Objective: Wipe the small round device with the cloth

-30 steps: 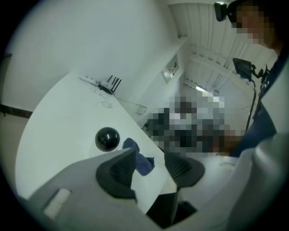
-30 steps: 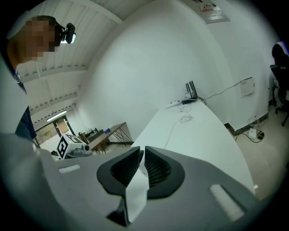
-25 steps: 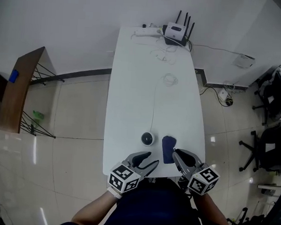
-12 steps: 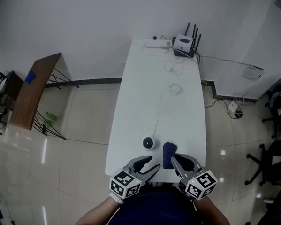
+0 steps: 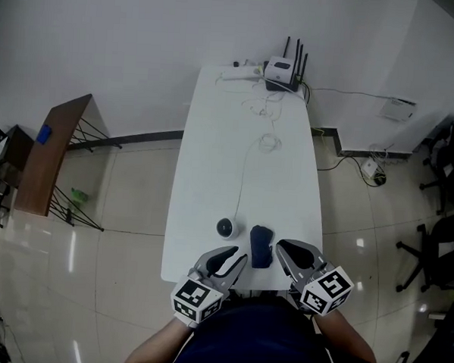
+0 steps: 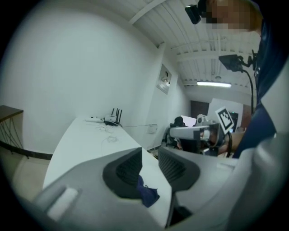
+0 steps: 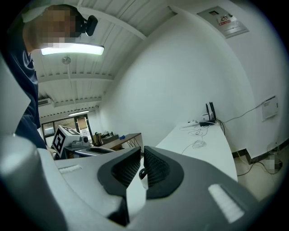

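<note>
The small round device (image 5: 225, 228), dark with a white base, sits near the front end of the white table (image 5: 212, 168). A crumpled dark blue cloth (image 5: 261, 245) lies just right of it. My left gripper (image 5: 233, 258) hovers at the table's front edge, below the device. Its jaws have just been closing and still stand apart, with nothing between them. In the left gripper view the cloth (image 6: 147, 194) shows beyond them. My right gripper (image 5: 282, 249) hangs just right of the cloth, its jaws nearly together and holding nothing. The device (image 7: 142, 173) shows through their slit.
A white cable runs from the device up the table to a coil (image 5: 268, 142). A router (image 5: 281, 68) with antennas and more cords stand at the far end. A wooden side table (image 5: 50, 156) is on the left, office chairs (image 5: 443, 249) on the right.
The left gripper's jaws have narrowed from wide apart. Both grippers have lifted a little at the table's front edge. The device and cloth lie where they were.
</note>
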Available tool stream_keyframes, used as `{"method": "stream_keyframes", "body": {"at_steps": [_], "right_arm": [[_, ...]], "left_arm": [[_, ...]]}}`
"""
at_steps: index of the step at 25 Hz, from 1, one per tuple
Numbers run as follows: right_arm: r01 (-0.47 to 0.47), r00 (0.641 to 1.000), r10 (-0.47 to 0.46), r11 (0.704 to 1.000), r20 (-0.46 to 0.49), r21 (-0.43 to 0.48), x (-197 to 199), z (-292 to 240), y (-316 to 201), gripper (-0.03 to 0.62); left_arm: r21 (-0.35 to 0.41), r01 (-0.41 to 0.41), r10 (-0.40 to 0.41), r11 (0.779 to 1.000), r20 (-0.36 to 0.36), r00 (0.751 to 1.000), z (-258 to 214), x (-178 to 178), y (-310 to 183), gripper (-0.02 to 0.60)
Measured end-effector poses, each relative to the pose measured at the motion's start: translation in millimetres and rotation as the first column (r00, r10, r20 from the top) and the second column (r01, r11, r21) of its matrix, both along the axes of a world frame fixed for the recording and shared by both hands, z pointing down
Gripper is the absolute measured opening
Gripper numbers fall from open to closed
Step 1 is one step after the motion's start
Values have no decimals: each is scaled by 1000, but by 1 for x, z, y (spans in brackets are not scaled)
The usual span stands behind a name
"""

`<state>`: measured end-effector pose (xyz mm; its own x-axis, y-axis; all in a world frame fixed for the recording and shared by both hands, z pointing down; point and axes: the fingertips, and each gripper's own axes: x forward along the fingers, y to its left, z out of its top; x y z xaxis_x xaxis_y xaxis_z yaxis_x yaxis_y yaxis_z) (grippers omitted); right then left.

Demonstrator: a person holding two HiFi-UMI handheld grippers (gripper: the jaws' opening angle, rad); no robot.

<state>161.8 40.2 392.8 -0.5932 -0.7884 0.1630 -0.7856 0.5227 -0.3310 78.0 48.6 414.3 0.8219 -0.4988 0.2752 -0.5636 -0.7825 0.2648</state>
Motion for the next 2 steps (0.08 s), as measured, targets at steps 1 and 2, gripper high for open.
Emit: {"method": "stream_keyframes", "body": {"at_steps": [1, 2], "right_arm": [[-3, 1000, 3, 1000, -5, 19, 7, -5, -6, 29], [-6, 1000, 6, 999, -10, 40, 15, -11, -12, 29]], "left_arm": [[30, 4, -4, 1000, 4, 1000, -4, 5, -6, 107], [62, 8, -8, 998, 9, 1000, -7, 11, -14, 106]]}}
